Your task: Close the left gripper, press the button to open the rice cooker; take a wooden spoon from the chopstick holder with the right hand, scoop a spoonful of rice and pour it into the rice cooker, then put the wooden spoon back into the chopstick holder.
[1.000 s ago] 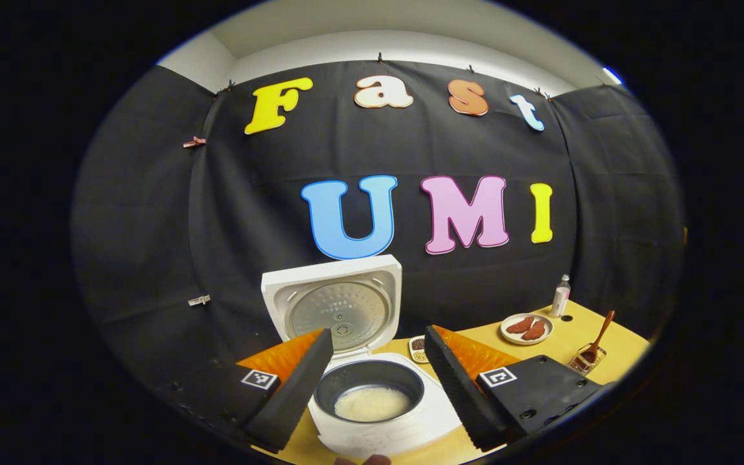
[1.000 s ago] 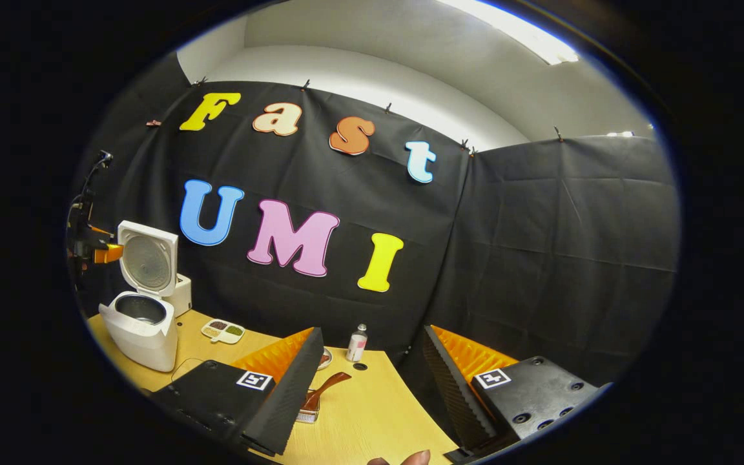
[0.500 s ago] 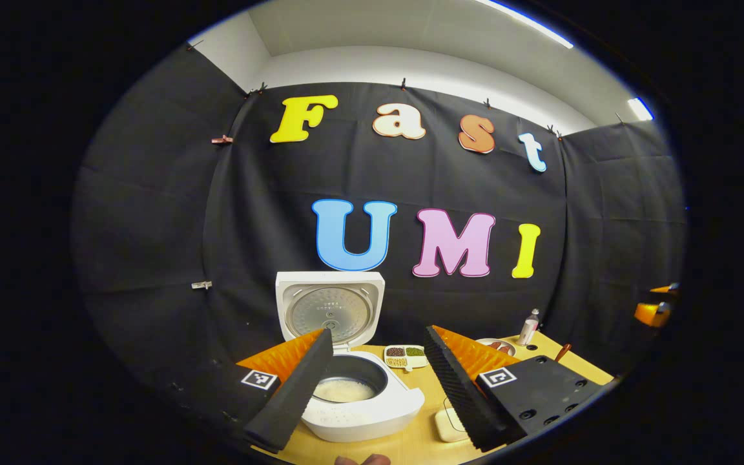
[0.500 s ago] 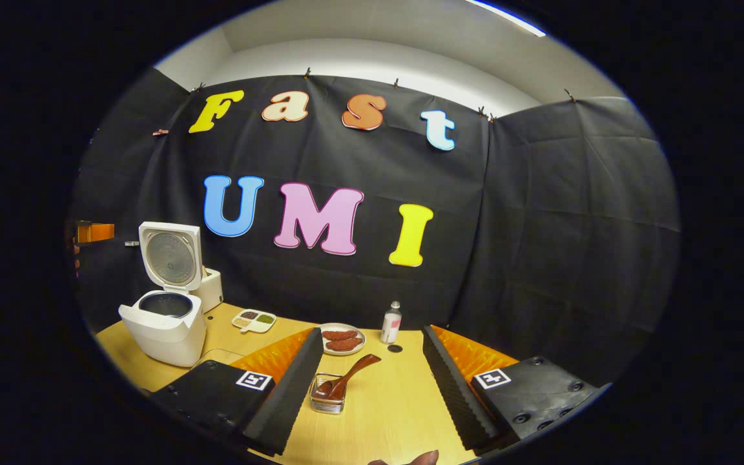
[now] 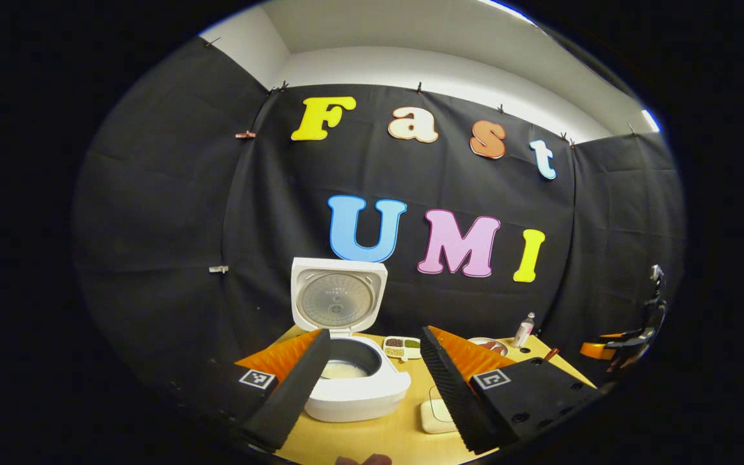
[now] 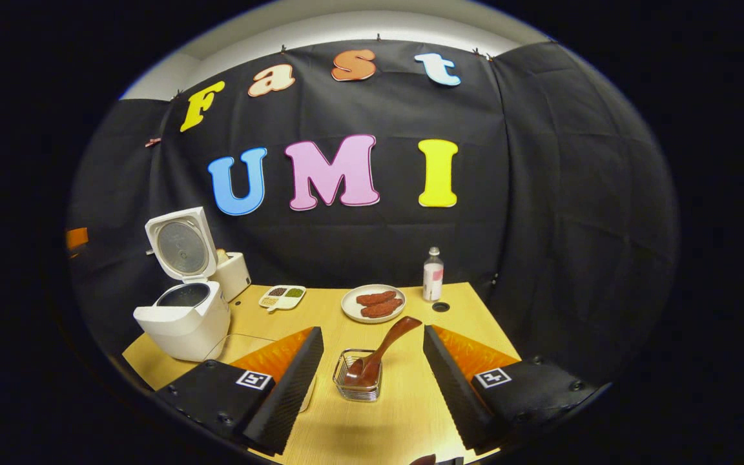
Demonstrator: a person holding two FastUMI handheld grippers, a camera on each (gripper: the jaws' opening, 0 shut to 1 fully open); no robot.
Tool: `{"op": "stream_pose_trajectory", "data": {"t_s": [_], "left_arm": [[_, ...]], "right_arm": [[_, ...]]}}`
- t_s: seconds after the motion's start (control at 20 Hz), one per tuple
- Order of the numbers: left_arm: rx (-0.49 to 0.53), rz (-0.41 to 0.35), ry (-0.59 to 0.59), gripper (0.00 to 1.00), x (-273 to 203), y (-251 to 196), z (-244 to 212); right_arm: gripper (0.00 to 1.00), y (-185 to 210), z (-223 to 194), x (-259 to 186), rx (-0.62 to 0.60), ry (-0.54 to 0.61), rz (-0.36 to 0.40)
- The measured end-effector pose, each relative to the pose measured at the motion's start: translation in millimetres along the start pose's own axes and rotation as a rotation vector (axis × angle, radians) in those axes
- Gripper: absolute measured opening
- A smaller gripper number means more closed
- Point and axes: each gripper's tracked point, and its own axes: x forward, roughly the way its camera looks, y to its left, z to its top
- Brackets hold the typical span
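Observation:
The white rice cooker (image 5: 352, 394) stands with its lid (image 5: 338, 300) up and white rice (image 5: 341, 369) in the pot. My left gripper (image 5: 375, 331) is open in front of it, its fingers framing the cooker without touching it. In the right gripper view the wooden spoon (image 6: 385, 342) leans to the right in the wire chopstick holder (image 6: 358, 385). My right gripper (image 6: 372, 332) is open, with the holder between and beyond its fingers. The cooker (image 6: 185, 320) shows at the left there. The right gripper (image 5: 611, 349) also appears far right in the left gripper view.
On the wooden table (image 6: 411, 413) stand a plate of red sausages (image 6: 373, 303), a small bottle (image 6: 433, 274), a divided dish of grains (image 6: 281, 297) and a white box (image 6: 233, 274) behind the cooker. A flat white pad (image 5: 433, 413) lies right of the cooker.
The left gripper has drawn back from the cooker, which now looks smaller and farther. The right gripper has tipped down and swung so the holder with the spoon sits centred between its fingers.

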Motion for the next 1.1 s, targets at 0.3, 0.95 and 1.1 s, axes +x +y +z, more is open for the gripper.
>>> {"op": "stream_pose_trajectory", "data": {"t_s": [0.3, 0.95, 1.1], "left_arm": [[-0.026, -0.019, 0.013, 0.96, -1.7, -7.9, -9.0], [0.036, -0.025, 0.083, 0.95, 36.8, -7.4, -37.4], [0.000, 0.016, 0.068, 0.95, 33.9, -1.5, -37.4]], "right_arm": [[0.96, -15.4, -43.5, 63.5, 0.123, 0.091, -0.015], [0.94, -19.4, -97.0, 131.7, 0.240, 0.193, -0.040], [0.93, -12.9, -101.2, 143.8, 0.251, 0.196, -0.012]]}}
